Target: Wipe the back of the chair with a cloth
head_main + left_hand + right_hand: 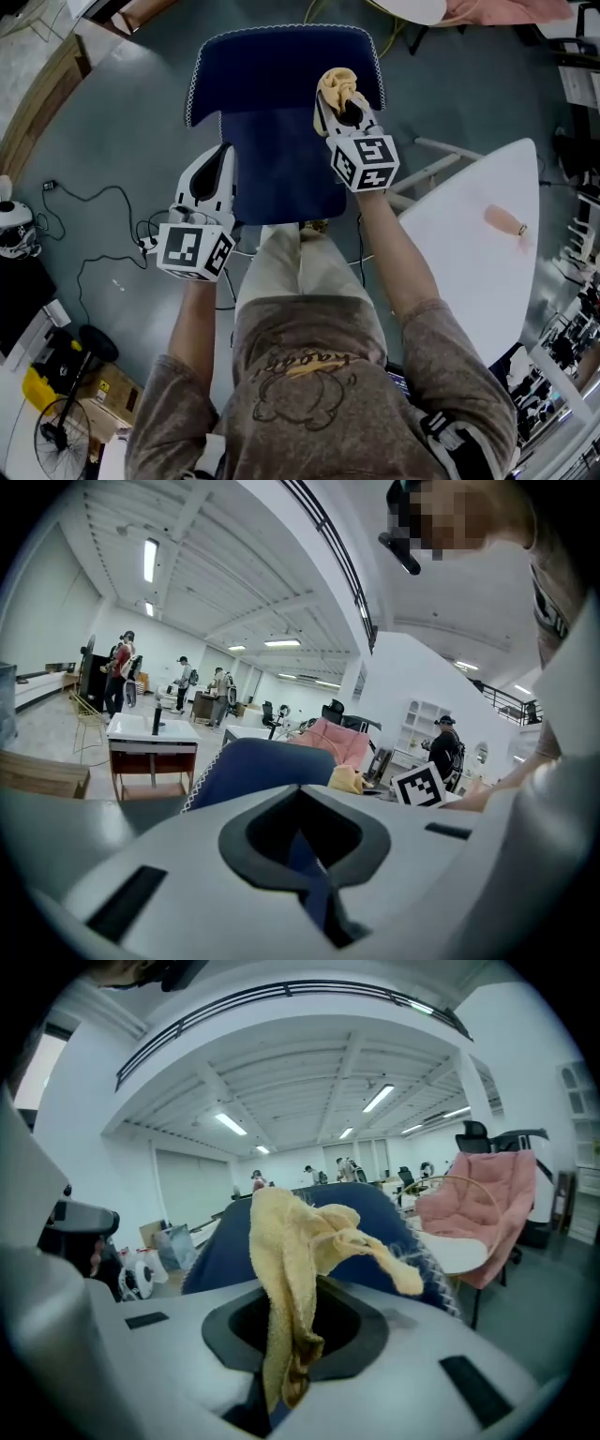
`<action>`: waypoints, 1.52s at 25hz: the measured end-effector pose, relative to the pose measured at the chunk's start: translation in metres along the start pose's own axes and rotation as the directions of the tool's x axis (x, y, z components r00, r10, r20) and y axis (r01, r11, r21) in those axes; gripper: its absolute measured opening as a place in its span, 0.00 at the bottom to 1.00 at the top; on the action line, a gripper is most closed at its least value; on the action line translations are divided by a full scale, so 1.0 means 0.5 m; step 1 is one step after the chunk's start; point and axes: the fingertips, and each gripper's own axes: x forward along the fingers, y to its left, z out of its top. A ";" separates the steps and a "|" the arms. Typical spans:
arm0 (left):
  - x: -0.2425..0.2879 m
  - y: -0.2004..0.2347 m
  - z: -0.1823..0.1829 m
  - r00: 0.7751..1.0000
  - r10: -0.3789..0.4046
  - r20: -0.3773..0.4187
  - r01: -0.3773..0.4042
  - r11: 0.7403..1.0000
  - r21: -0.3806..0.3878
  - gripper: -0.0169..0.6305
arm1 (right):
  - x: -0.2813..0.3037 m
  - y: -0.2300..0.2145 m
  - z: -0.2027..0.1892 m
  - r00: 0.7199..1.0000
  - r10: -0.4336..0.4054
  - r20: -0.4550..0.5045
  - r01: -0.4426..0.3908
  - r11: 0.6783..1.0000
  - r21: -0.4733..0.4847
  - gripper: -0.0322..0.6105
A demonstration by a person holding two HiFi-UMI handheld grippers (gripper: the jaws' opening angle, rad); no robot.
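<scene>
A navy chair stands in front of me, its back edged with white stitching and its seat nearer to me. My right gripper is shut on a yellow cloth, held at the right part of the chair back's top. In the right gripper view the cloth hangs out of the jaws in front of the chair back. My left gripper is shut and empty, beside the seat's left edge. The left gripper view shows the chair back and the cloth beyond it.
A white table stands to the right with a small pink object on it. Cables lie on the floor at left, with a fan and boxes at lower left. A pink chair stands behind. Several people stand far off.
</scene>
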 end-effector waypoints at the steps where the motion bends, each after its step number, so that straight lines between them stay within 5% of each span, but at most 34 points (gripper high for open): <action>1: 0.006 -0.009 -0.003 1.000 -0.010 -0.003 0.010 1.000 0.002 0.04 | -0.017 -0.031 -0.007 0.999 -0.036 0.000 0.036 0.999 0.008 0.16; 13: 0.025 -0.047 -0.021 0.998 -0.051 -0.032 0.052 0.998 0.039 0.04 | -0.126 -0.243 -0.086 0.954 -0.298 -0.024 0.298 0.953 0.051 0.16; 24: 0.026 -0.022 -0.040 0.998 -0.033 -0.047 0.035 0.999 0.033 0.04 | -0.086 -0.248 -0.117 0.944 -0.330 -0.001 0.329 0.942 0.069 0.16; 38: 0.049 -0.012 -0.070 0.999 -0.028 -0.029 0.028 0.999 0.018 0.04 | -0.026 -0.224 -0.128 0.965 -0.263 -0.004 0.263 0.964 0.039 0.16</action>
